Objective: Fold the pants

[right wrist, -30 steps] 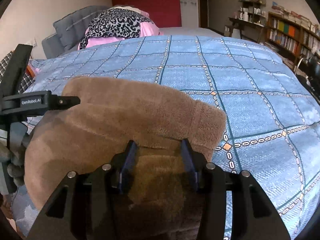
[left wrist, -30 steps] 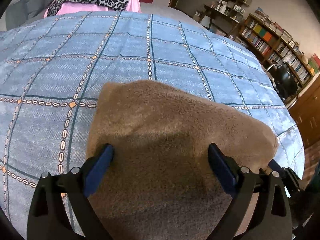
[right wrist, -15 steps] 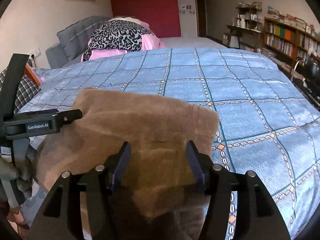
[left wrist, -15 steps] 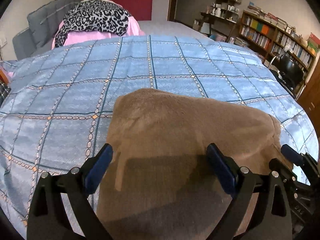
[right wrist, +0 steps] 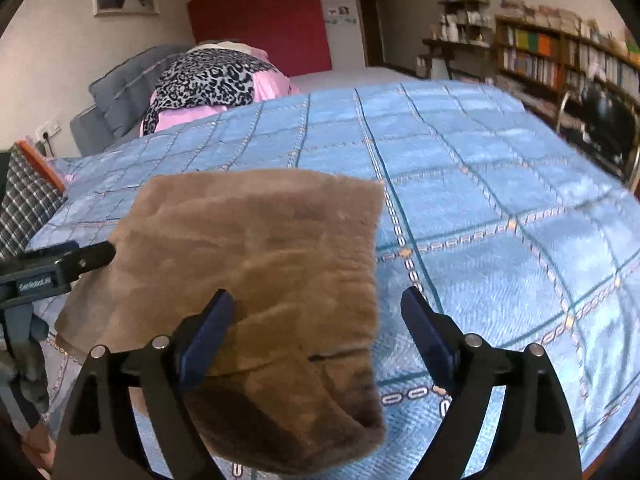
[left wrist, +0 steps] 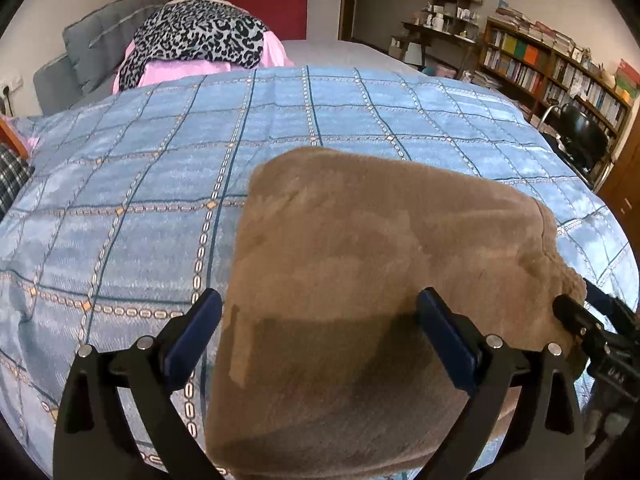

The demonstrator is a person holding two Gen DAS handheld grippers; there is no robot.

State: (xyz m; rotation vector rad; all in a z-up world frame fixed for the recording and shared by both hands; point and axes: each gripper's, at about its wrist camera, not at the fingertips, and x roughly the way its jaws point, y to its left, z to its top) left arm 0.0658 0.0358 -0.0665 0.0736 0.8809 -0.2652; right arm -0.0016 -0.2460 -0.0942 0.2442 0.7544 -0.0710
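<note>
The brown fleece pants (left wrist: 360, 280) lie folded in a thick rectangle on the blue checked bedspread (left wrist: 140, 200), near its front edge. My left gripper (left wrist: 320, 328) is open, its blue pads spread wide above the near part of the pants, holding nothing. In the right wrist view the pants (right wrist: 260, 248) lie left of centre with a layered folded edge at the front. My right gripper (right wrist: 316, 328) is open over the pants' right front corner, empty. The left gripper's body (right wrist: 56, 268) shows at the left edge of the right wrist view.
A leopard-print and pink pile (left wrist: 200, 44) and a grey cushion (left wrist: 88, 60) sit at the bed's far end. Bookshelves (left wrist: 552, 68) and a black chair (left wrist: 580, 136) stand to the right. A plaid cloth (right wrist: 24, 208) lies at the left edge.
My right gripper has opened wide and let go of the pants' edge. Both grippers have pulled back and risen, so more of the bed shows. The pants lie flatter.
</note>
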